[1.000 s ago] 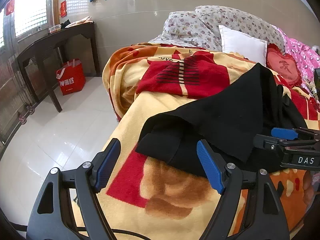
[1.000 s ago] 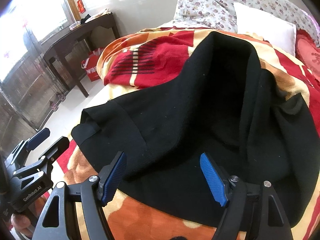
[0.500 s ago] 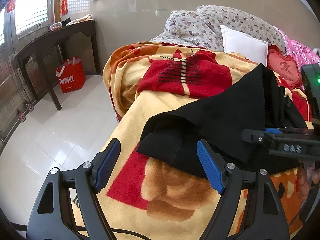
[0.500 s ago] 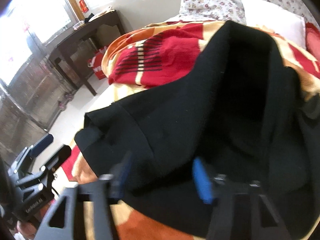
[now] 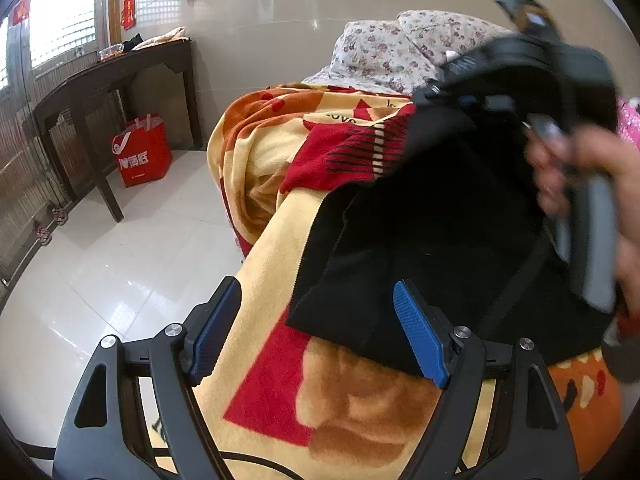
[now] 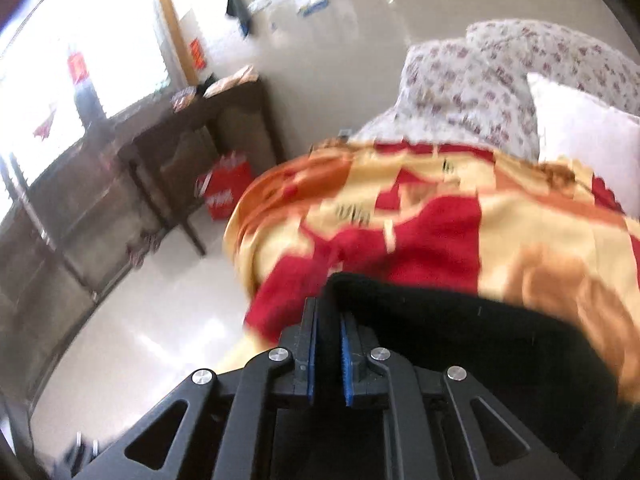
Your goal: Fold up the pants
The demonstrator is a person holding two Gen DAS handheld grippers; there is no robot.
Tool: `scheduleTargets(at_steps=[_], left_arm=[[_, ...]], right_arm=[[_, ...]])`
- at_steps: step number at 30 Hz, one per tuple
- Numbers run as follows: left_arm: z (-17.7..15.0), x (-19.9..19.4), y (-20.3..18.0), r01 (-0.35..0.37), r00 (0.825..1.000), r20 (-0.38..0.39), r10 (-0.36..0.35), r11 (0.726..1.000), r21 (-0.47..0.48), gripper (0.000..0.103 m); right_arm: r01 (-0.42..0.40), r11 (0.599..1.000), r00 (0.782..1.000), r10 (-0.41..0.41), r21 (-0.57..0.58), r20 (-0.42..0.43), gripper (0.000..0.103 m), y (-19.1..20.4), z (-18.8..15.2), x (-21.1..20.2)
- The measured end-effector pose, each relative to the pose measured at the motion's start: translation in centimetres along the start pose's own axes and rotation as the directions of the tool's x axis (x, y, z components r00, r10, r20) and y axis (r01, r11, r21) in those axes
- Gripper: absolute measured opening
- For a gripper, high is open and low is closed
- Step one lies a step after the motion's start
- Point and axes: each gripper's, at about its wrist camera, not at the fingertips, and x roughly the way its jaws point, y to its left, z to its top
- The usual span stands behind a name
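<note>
Bedroom, pale tiled floor (image 5: 100, 264), bed under a red-and-yellow blanket (image 5: 360, 408). Black pants (image 5: 432, 248) lie on the blanket just ahead of the left gripper (image 5: 316, 332) — jaws wide, nothing between them. Right gripper (image 6: 328, 354) has just closed on a fold of the pants, lifted ahead of the left tool, beyond its right finger — fabric pinched between the blue pads (image 6: 346, 364).
</note>
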Motion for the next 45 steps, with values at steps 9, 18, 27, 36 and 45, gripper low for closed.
scheduleTargets(at_steps=[9, 18, 27, 36, 45], left_arm=[[0.5, 1.2, -0.9, 0.023, 0.999, -0.027, -0.023, 1.000, 0.003, 0.079], [0.7, 1.0, -3.5, 0.058, 0.998, -0.027, -0.056, 0.997, 0.047, 0.079], [0.4, 1.7, -5.7, 0.057, 0.997, -0.056, -0.053, 0.996, 0.075, 0.079], [0.5, 1.8, -5.8, 0.055, 0.997, -0.059, -0.050, 0.995, 0.083, 0.079], [0.9, 2.5, -4.9, 0.057, 0.996, -0.066, -0.053, 0.997, 0.049, 0.079]], right_arm=[[-0.037, 0.999, 0.990, 0.041, 0.032, -0.133, 0.046, -2.5, -2.3, -0.2], [0.301, 0.954, 0.953, -0.300, 0.003, -0.044, 0.048, -10.7, -12.4, -17.3], [0.394, 0.918, 0.912, -0.396, -0.037, -0.105, 0.048, -13.2, -14.6, -14.9], [0.270, 0.961, 0.946, -0.276, -0.057, -0.170, 0.013, -12.9, -11.2, -9.8], [0.593, 0.804, 0.802, -0.588, -0.027, 0.102, 0.004, -17.4, -2.2, -13.2]])
